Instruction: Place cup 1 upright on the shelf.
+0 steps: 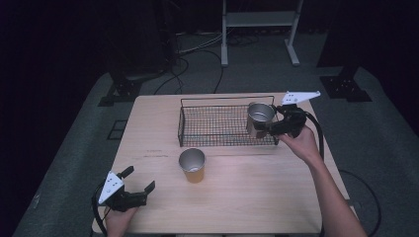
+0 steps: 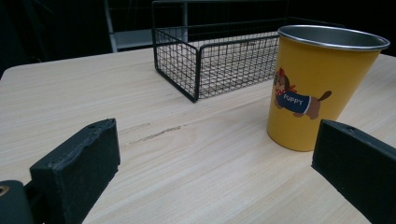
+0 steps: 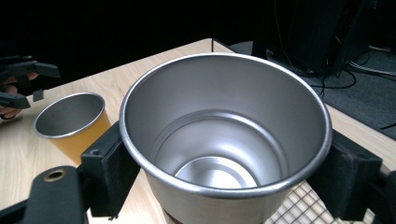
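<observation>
Nearest, the left gripper rests on the bench with jaws released and empty, the yellow cup stands unpacked ahead of it, and farthest, the right gripper holds the steel cup, jaws clenched on it, over the wire basket's right end, so neither cup looks packed yet.

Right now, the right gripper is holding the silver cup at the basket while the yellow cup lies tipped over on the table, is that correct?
Not quite: the yellow cup stands upright on the table, as the left gripper view shows. The right gripper does hold the silver cup at the basket.
</observation>
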Demonstrator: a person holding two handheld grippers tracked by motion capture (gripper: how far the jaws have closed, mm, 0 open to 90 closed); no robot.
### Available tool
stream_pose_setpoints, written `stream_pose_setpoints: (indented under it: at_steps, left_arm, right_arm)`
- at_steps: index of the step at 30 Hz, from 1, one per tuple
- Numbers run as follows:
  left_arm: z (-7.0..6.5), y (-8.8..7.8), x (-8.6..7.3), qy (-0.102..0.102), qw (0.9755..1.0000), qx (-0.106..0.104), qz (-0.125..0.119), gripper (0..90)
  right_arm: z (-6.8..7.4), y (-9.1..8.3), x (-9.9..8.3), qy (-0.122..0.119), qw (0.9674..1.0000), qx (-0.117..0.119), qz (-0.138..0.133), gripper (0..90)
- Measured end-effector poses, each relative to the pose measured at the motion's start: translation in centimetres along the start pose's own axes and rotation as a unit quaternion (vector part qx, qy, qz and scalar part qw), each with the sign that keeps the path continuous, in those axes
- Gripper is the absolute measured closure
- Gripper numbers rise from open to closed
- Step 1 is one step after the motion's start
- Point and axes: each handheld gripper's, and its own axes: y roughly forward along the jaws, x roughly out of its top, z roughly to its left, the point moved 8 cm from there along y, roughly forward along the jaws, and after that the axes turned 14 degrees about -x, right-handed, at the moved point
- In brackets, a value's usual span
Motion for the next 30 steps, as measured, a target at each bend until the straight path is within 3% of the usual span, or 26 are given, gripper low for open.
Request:
stream_pose_setpoints:
  at_steps: [12, 30]
  left_arm:
    - [0.0, 0.0, 0.1, 0.0, 1.0, -0.002, -0.001, 0.0]
    - [0.0, 0.1, 0.1, 0.001, 1.0, -0.003, -0.002, 0.0]
  right_arm:
    - [-0.8, 3.0, 2.6, -0.008, 0.9999, -0.002, 0.007, 17.4]
    - [-2.8, 7.2, 2.5, 0.009, 0.9992, -0.02, 0.032, 17.4]
